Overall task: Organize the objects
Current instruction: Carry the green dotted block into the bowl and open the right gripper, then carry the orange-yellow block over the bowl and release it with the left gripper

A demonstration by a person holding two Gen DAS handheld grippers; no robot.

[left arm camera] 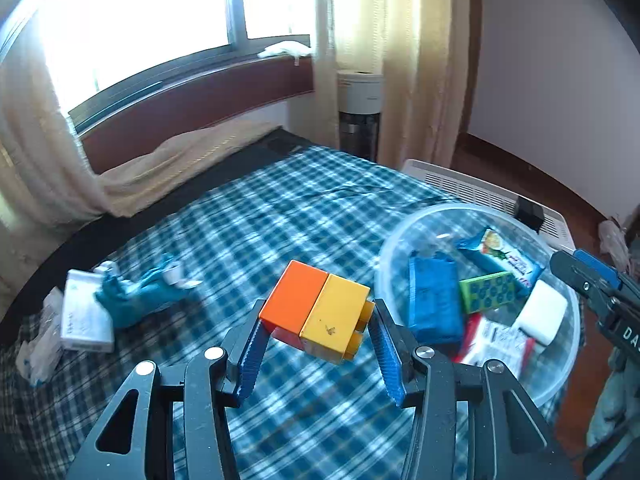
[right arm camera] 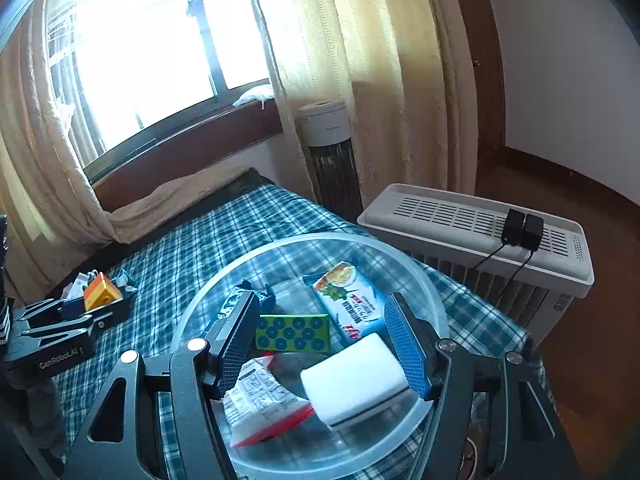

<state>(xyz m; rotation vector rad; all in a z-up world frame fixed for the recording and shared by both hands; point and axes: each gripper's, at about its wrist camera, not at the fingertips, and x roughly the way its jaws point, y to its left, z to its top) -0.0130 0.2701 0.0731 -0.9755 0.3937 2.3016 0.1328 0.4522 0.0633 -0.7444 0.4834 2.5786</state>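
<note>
I've got the left hand-held gripper (left arm camera: 316, 330) pinching the orange-yellow block (left arm camera: 316, 312) (corner grip) left of the clear bowl (left arm camera: 560, 380); may slip. Right hand-held gripper (right arm camera: 320, 340) spread.

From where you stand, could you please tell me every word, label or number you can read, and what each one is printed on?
"GenRoboLAI", last letters unsure: on the black body of the left tongs, right wrist view.
"DA", cut off at the frame edge: on the right tongs' body, left wrist view.
Snack packet in the clear bowl: red lettering, too blurred to read.
White printed pouch: symbols only, too small.
White box on the plaid cloth: unreadable.
</note>
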